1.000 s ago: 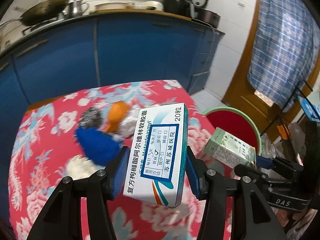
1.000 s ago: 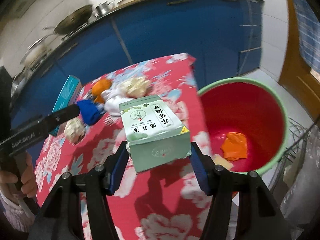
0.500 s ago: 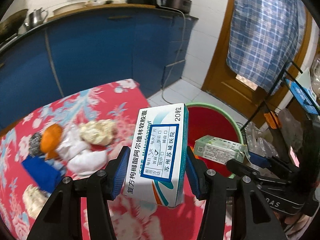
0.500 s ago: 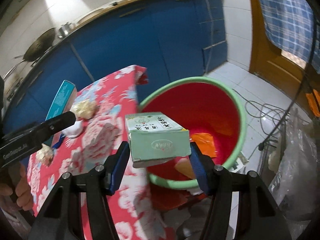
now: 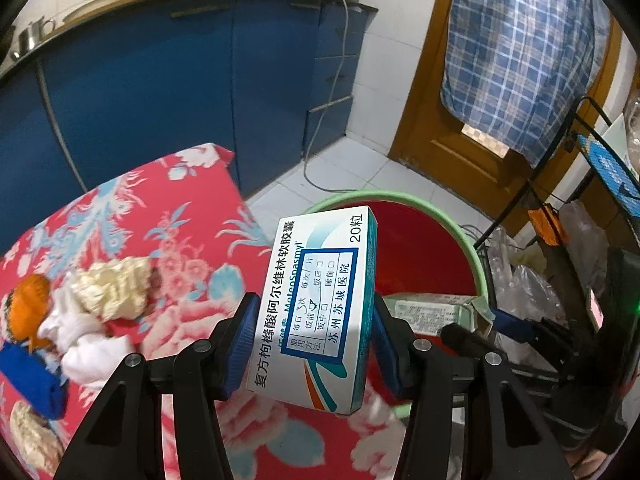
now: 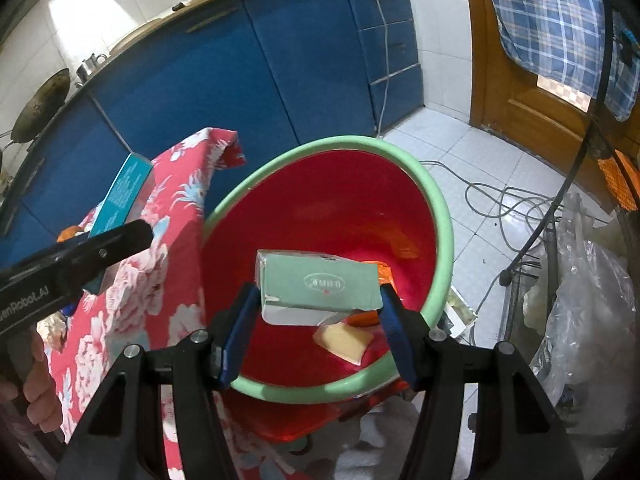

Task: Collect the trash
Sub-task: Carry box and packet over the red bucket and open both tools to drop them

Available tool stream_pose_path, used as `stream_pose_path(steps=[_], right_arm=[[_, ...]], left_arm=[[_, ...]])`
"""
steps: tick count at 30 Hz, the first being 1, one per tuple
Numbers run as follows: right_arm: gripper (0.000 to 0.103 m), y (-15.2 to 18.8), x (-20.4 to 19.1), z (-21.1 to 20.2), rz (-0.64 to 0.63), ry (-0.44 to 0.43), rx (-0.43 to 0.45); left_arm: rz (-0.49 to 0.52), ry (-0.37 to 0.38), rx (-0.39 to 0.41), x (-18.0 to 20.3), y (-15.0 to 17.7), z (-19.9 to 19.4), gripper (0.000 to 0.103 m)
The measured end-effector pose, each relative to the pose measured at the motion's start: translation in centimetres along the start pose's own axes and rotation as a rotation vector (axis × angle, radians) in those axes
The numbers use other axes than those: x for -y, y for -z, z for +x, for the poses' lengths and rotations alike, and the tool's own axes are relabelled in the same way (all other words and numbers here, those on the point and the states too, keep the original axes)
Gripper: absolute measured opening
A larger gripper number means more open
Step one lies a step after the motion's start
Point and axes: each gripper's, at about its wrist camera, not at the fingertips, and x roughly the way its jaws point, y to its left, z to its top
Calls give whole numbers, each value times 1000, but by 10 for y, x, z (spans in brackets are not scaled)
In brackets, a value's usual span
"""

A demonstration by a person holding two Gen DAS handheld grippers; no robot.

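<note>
My left gripper [image 5: 314,344] pinches a white box [image 5: 320,304] by the table [image 5: 192,216]. My right gripper [image 6: 316,320] clamps a green box [image 6: 318,286] over the red bin [image 6: 438,216].

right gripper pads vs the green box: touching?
Touching. The right wrist view shows both blue pads of the right gripper pressed flat on the ends of the green box, held above the red bucket.

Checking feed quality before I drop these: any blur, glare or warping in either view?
Left wrist view: white-and-teal medicine box sharp, floral tablecloth near the bottom edge smeared. Right wrist view: pale green carton sharp, window glare washes out the tiled wall. Both: strong fisheye bending, dark corners.
</note>
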Motion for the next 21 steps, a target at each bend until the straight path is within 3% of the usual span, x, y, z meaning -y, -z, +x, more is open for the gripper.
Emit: stream_pose_path(steps=[11,21], right_arm=[[66,2,14,5,32,-8,-13],[66,3,8,-9,23,-16,11]], left_arm=[[35,0,-15,20,-10,20,57],[12,-1,-3,14,-7,7,58]])
